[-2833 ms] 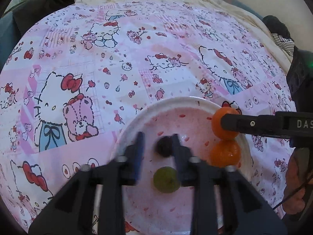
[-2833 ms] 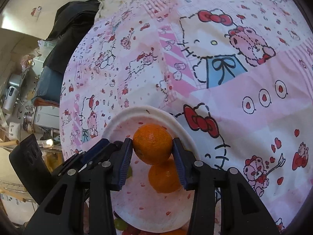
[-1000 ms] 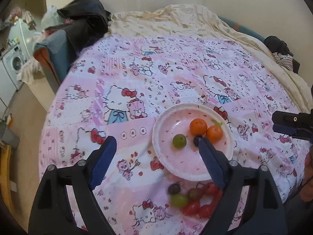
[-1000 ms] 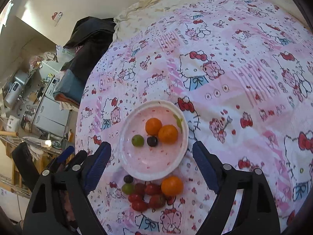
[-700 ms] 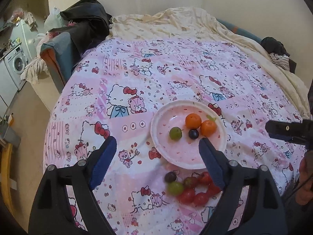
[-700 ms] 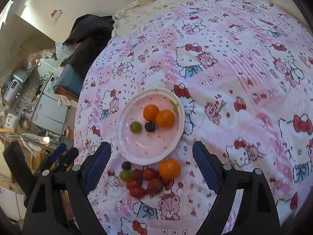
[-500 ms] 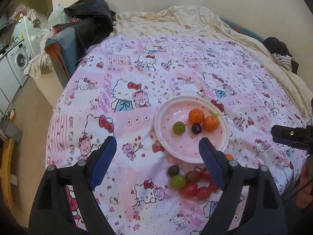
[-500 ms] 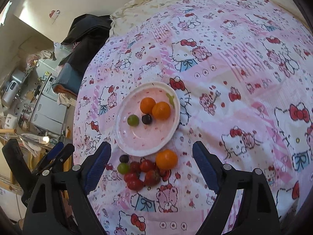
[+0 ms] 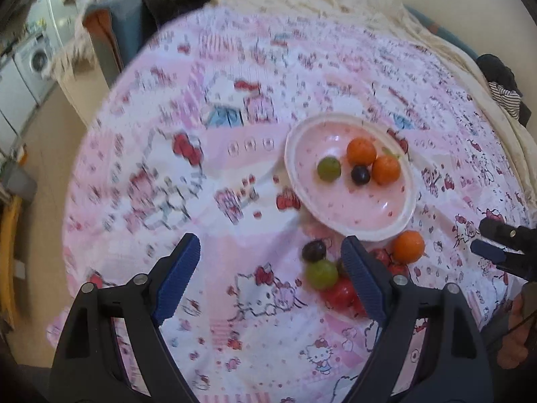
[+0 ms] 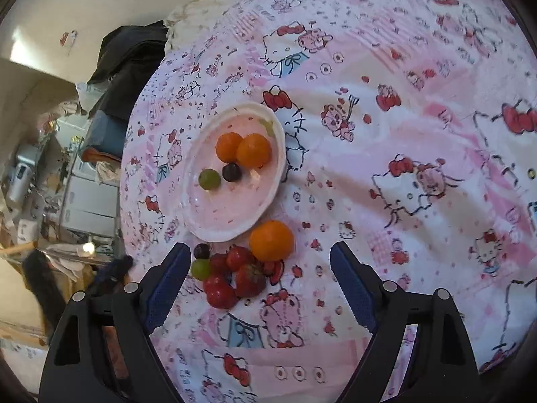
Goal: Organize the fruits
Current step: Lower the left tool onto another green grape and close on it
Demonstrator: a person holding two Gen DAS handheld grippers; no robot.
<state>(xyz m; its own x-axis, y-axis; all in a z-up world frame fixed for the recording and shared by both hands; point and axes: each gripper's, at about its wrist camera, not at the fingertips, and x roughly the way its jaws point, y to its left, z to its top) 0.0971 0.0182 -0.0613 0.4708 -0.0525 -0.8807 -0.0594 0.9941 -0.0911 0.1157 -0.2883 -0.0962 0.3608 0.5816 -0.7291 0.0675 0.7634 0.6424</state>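
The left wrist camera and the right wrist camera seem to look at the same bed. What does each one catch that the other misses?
Only the left wrist view shows the washing machine and the other gripper's fingers at the right edge. Only the right wrist view shows the strawberries unobstructed and a cluttered shelf area. Both show the pink plate holding two oranges, a green grape and a dark grape, plus a third orange on the bedsheet.

the bed cover (image 10: 386, 107) is pink and white with cartoon cats. the plate (image 10: 214, 225) is pink. oranges (image 10: 272, 240) are orange, strawberries (image 10: 250, 278) red, and grapes (image 10: 209, 178) are green or dark purple.
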